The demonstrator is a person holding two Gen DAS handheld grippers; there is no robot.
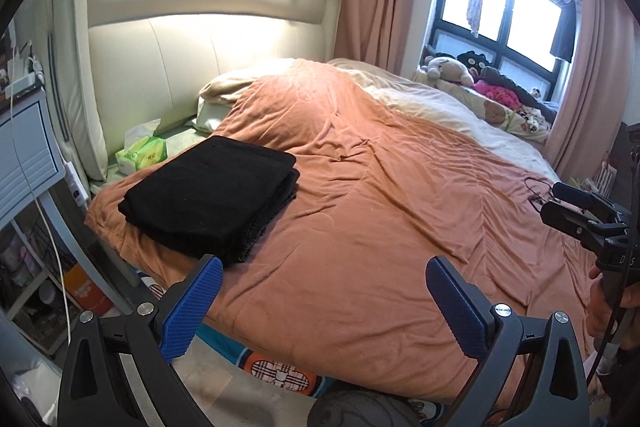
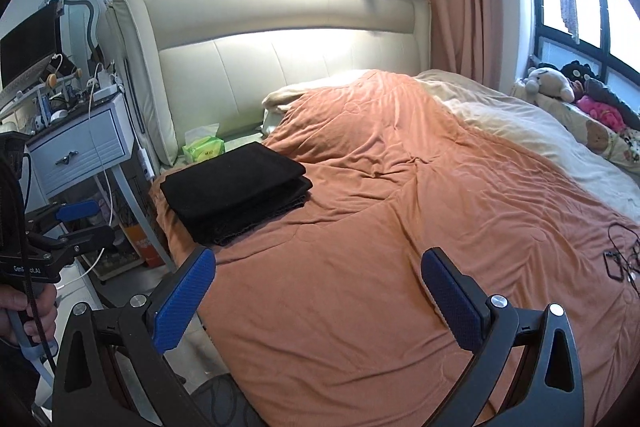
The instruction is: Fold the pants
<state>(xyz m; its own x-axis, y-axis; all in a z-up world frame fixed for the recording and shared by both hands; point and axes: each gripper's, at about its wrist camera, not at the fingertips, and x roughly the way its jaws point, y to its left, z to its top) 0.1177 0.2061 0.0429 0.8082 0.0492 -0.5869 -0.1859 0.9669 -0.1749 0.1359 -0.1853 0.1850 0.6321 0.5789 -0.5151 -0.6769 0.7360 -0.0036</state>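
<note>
**Pants look folded, both grippers hanging back empty**

Left wrist view: the black pants point(image 1: 212, 197) sit as a neat stacked rectangle at centre left of the frame, on the orange blanket point(image 1: 380, 227) near its left edge; the long axis runs from lower left up toward the tissue pack point(image 1: 142, 153) and headboard; the left gripper point(image 1: 324, 307) has its blue pads spread wide with nothing between them, and the stack lies just up and left of its left pad; the right gripper point(image 1: 568, 205) pokes in at the right edge, jaws apart too, well away from the pants.

Right wrist view: same pants point(image 2: 236, 197), now left of centre and up-left of the right gripper point(image 2: 318, 301), which is wide open and empty; the left gripper point(image 2: 76, 227) shows at the far left edge beside the nightstand point(image 2: 76, 151), with a hand point(image 2: 30, 311) on its handle.

I'd say the left one is nearer if any tidying is left; only the right view shows that nightstand clutter properly, only the left shows the patterned sheet point(image 1: 276, 371) under the blanket edge.
</note>
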